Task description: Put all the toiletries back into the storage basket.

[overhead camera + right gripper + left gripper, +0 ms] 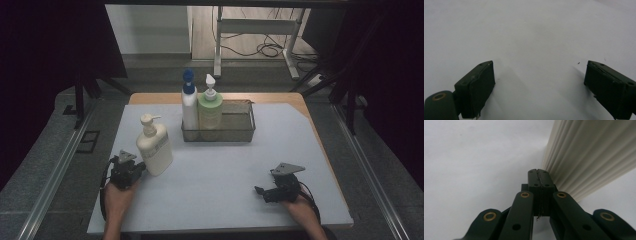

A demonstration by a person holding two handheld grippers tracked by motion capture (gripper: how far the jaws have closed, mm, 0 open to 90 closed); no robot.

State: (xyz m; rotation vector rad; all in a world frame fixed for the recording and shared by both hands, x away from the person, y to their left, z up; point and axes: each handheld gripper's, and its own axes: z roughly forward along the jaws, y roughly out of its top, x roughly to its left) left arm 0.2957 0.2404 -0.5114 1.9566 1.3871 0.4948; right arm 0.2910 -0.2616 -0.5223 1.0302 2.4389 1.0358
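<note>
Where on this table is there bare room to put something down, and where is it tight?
The widest free patch is the mat between the left gripper and the right gripper, in front of the wire basket. The basket's right half is also free. It is crowded around the cream pump bottle beside the left gripper, and in the basket's left end, where two bottles stand.

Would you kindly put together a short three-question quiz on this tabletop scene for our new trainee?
1. True or false: the left hand-held gripper has its jaws spread wide.
2. How many bottles stand inside the wire basket?
3. Which stands outside the basket? A) blue-capped bottle B) cream pump bottle C) green pump bottle

Key:
1. False: its jaws are closed together beside the cream pump bottle; the right hand-held gripper is the open one.
2. Two.
3. B.
</note>
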